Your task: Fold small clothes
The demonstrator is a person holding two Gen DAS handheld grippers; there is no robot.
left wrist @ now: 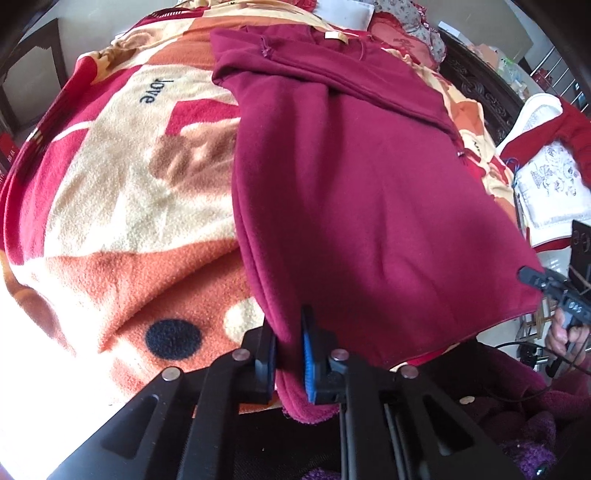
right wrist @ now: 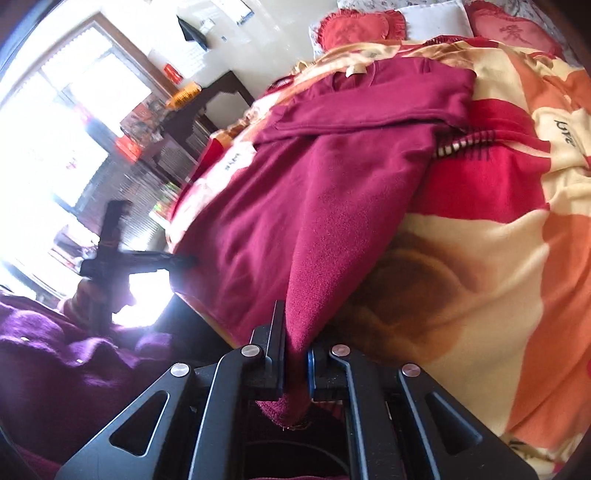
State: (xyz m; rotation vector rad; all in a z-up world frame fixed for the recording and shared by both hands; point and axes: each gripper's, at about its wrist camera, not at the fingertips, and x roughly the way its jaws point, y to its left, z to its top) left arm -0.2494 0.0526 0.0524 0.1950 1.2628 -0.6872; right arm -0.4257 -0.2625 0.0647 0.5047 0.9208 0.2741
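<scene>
A maroon fleece garment (left wrist: pixel 369 184) lies flat on a patterned blanket (left wrist: pixel 129 184), its collar at the far end and one sleeve (left wrist: pixel 332 77) folded across the chest. My left gripper (left wrist: pixel 290 350) is shut on the near left hem corner, with fabric bunched between the blue pads. At the right edge of that view, my right gripper (left wrist: pixel 532 278) pinches the other hem corner. In the right wrist view the garment (right wrist: pixel 314 184) runs away from my right gripper (right wrist: pixel 295 354), which is shut on a raised fold of hem. The left gripper (right wrist: pixel 184 260) holds the opposite corner there.
The orange, red and cream blanket (right wrist: pixel 480 258) covers the bed. Red pillows (right wrist: pixel 354 26) lie at the head. A white embroidered cloth (left wrist: pixel 550 177) lies off to the right. Dark wooden furniture (right wrist: pixel 221 92) stands beside the bed. A person's purple sleeve (right wrist: pixel 74 350) is near.
</scene>
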